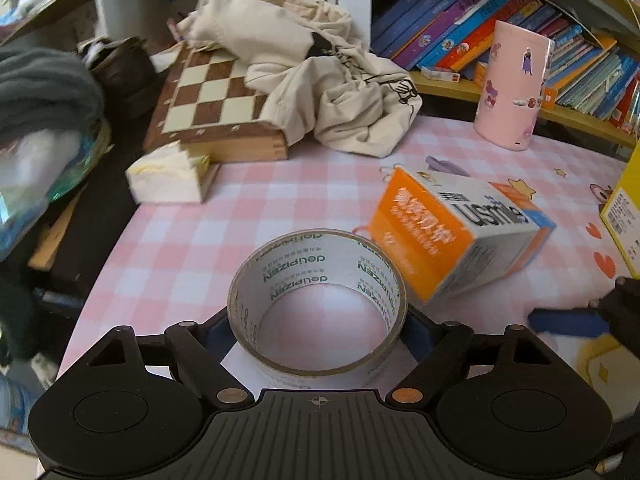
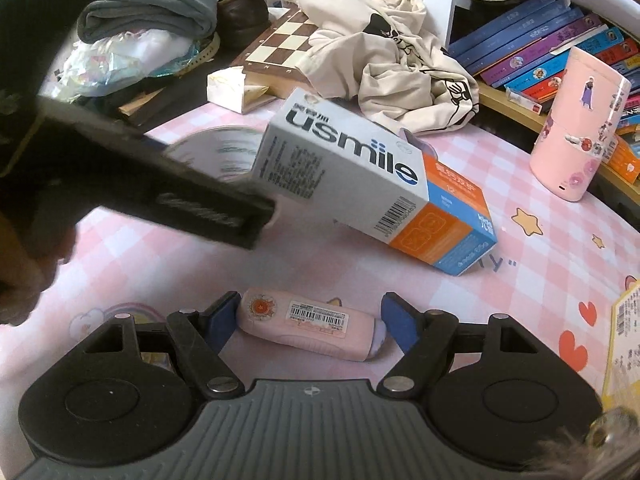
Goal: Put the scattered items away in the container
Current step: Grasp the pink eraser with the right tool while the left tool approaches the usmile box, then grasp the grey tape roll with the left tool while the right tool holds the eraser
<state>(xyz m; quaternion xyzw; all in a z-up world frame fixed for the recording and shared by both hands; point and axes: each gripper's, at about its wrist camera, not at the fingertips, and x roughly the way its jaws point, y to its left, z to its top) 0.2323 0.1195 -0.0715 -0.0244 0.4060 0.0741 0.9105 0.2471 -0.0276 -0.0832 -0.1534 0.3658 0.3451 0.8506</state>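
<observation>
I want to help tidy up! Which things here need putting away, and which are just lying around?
To put away:
- tape roll, between the left hand-held gripper's fingers
- pink case, between the right hand-held gripper's fingers
- usmile box

Just lying about:
- chessboard
- cream cloth bag
- books
- pink cylinder
</observation>
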